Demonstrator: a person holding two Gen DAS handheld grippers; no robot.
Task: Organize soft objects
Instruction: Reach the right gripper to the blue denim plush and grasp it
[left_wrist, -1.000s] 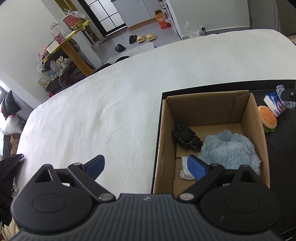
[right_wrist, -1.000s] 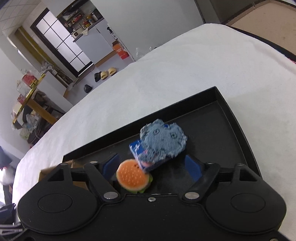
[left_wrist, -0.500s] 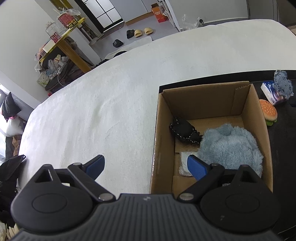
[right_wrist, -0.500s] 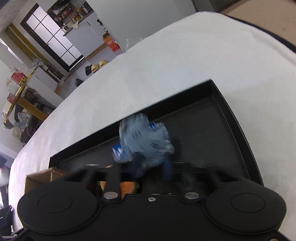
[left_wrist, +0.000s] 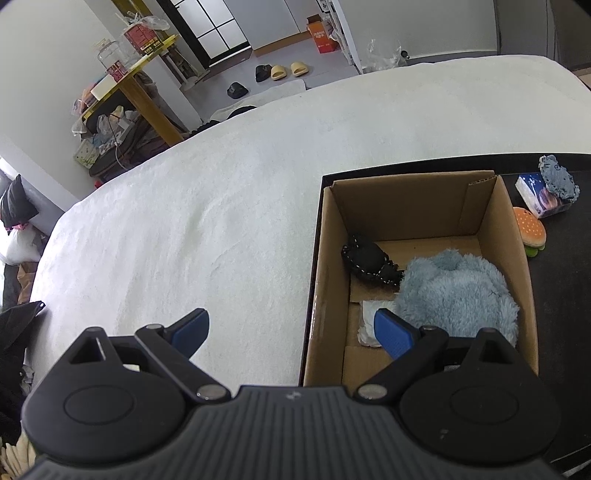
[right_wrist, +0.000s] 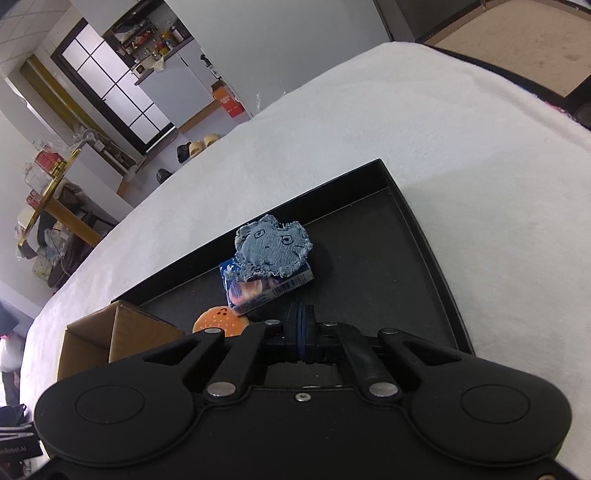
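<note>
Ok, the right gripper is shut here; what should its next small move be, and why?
Probably reopen the right gripper and ease it forward over the denim toy. Its jaws are shut on nothing, while the toy lies just ahead on the tissue pack in the black tray, outside the cardboard box.

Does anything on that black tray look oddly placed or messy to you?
Yes: the frayed denim patch lies draped crookedly over the small blue packet, half covering it rather than lying flat on the black tray. The burger toy sits loose beside the cardboard box.
</note>
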